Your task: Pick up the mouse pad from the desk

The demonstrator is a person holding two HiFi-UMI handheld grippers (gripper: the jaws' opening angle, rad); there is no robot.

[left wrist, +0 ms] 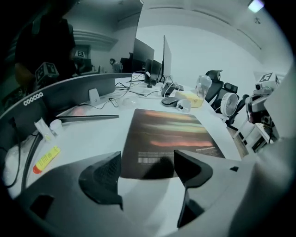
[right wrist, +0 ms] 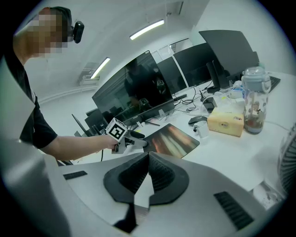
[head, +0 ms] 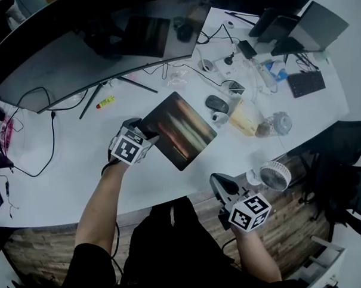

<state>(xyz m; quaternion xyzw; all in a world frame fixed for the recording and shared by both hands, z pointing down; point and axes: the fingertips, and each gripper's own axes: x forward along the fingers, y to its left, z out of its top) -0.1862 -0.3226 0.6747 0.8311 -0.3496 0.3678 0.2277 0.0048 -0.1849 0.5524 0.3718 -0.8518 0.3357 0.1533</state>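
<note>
The dark mouse pad [head: 181, 130] with blurred coloured streaks lies flat on the white desk [head: 78, 166], turned at an angle. My left gripper [head: 146, 132] stands open at its near left corner. In the left gripper view the pad [left wrist: 171, 134] has its near edge just between the two fingertips [left wrist: 104, 173], which do not press on it. My right gripper [head: 219, 184] hangs off the desk's front edge, to the right and apart from the pad. In the right gripper view its jaws [right wrist: 148, 173] are shut with nothing between them, and the pad [right wrist: 173, 140] lies beyond.
A wide curved monitor [head: 83, 52] stands behind the pad. A mouse [head: 216, 103], a tissue box [head: 244, 118] and a bottle [head: 274, 123] sit to the pad's right. A small fan [head: 273, 176] is at the desk's front edge, a yellow marker [head: 105, 101] at the left.
</note>
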